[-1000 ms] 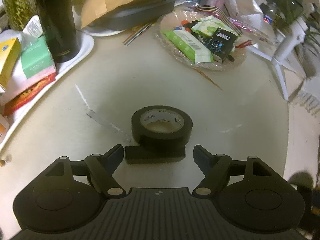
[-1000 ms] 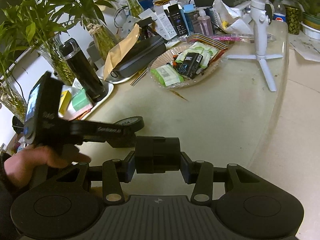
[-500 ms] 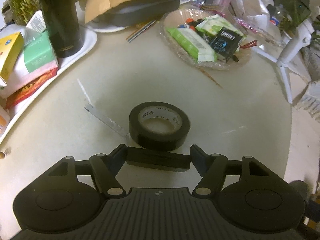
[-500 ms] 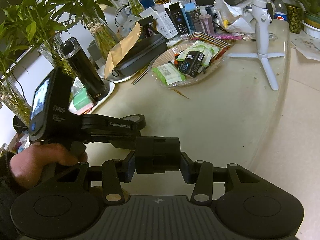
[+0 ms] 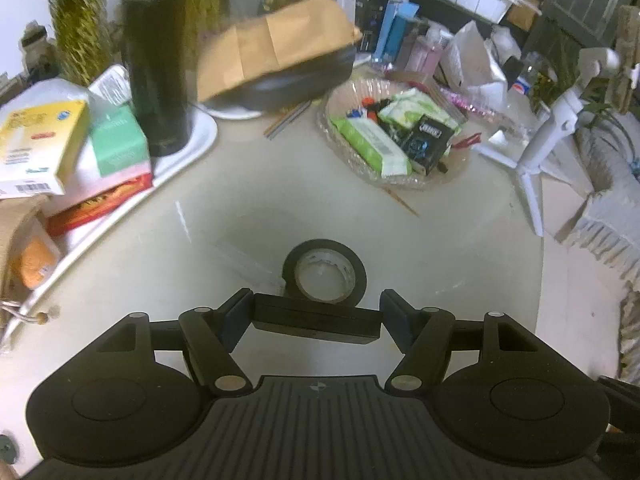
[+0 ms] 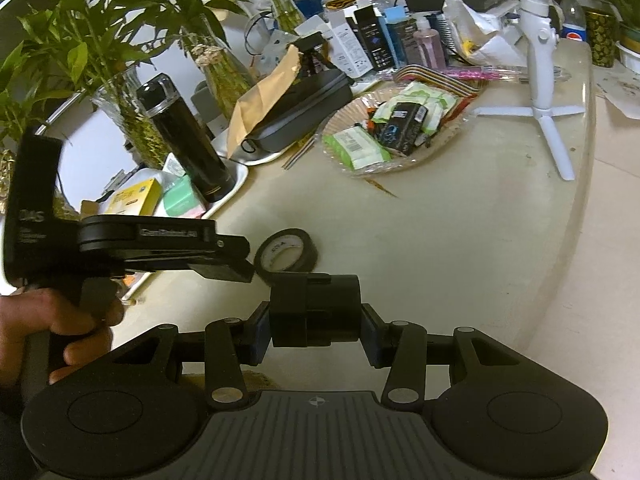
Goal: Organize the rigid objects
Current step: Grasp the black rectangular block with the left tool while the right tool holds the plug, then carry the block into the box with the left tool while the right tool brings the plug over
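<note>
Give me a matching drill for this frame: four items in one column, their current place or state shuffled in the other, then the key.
Items
1. flat black block
2. black cylindrical part
3. roll of black tape
4. black flask

Places
A. lying flat on the bare tabletop
B. clamped in the right gripper
C. standing upright on the white tray
D. clamped in the left gripper

Pairs: 1-D, 2-B, 3-A, 4-C
</note>
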